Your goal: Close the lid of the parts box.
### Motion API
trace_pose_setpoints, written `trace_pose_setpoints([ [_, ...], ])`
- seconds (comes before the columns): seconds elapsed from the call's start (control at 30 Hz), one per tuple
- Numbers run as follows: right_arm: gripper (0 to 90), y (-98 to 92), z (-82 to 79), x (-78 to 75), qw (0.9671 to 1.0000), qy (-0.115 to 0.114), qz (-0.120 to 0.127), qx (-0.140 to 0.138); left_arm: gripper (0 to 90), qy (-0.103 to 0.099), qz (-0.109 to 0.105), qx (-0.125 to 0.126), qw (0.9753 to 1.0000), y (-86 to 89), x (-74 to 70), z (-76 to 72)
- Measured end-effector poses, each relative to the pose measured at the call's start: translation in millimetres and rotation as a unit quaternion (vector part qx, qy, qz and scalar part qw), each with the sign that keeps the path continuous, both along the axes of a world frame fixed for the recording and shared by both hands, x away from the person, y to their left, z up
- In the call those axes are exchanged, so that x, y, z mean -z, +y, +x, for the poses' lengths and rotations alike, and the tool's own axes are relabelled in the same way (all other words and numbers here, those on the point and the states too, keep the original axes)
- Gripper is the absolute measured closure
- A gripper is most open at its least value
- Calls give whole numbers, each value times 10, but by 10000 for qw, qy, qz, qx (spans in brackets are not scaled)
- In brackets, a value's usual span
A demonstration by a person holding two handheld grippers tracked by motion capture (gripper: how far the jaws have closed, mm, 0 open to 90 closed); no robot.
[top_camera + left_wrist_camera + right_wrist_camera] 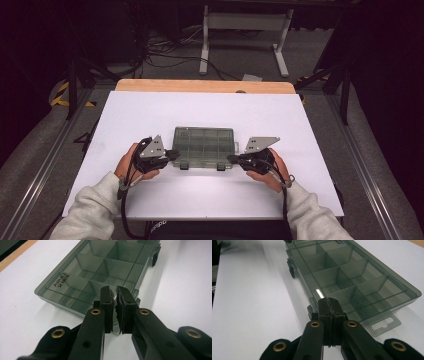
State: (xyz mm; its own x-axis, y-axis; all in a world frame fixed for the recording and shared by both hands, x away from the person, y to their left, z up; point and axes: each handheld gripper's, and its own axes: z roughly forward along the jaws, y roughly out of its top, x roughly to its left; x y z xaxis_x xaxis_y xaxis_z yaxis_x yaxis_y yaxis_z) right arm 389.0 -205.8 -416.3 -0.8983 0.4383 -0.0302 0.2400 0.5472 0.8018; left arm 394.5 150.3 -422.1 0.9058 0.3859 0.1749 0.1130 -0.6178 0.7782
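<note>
Black jaws of the left gripper stood nearly together, a thin gap betw. the pads, tips at the near left corner of the organiser box; whether they pinched its edge or latch I cannot tell. Right gripper had its jaws pressed together, pads meeting, tips at the box's near right corner, nothing seen betw. them.

Left hand gripped its tool from behind, forearm in a light grey sleeve coming up from the bottom left; right hand mirrored it on the other side. Both grippers pointed inward at the box, w/ grey three-cornered plates on top and cables trailing back along the wrists.

Box lay flat, lid shut, smoky see-through plastic, near the middle of the white table top, betw. the two grippers.

High view gave the whole layout plus the wooden table edge and a white frame stand on the floor beyond. Left gripper view showed embossed lettering on the lid, "AIRAJ", w/ small characters beside it too fine to read. Right gripper view showed the hang tab w/ its slot at the box's end, also dividers and a dark latch.
</note>
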Motion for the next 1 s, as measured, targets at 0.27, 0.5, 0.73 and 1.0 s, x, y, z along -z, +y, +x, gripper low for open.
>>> trace_pose_setpoints([
  [0.27, 900, 5, -6, 42, 10000, 27, -44, -11, 836, 43, 32, 16, 10000, -11, 39, -7],
  [0.5, 900, -8, 2, 52, 10000, 57, 1, 31, 838, 74, 12, -8, 10000, -8, 64, -2],
  [0.73, 900, -15, 4, 62, 10000, 36, 27, 33, 843, 49, -18, -30, 10000, -9, 79, -4],
  [1.0, 900, -23, 3, 79, 9999, -75, 61, 134, 865, 63, -161, -66, 9998, -6, 110, -2],
])
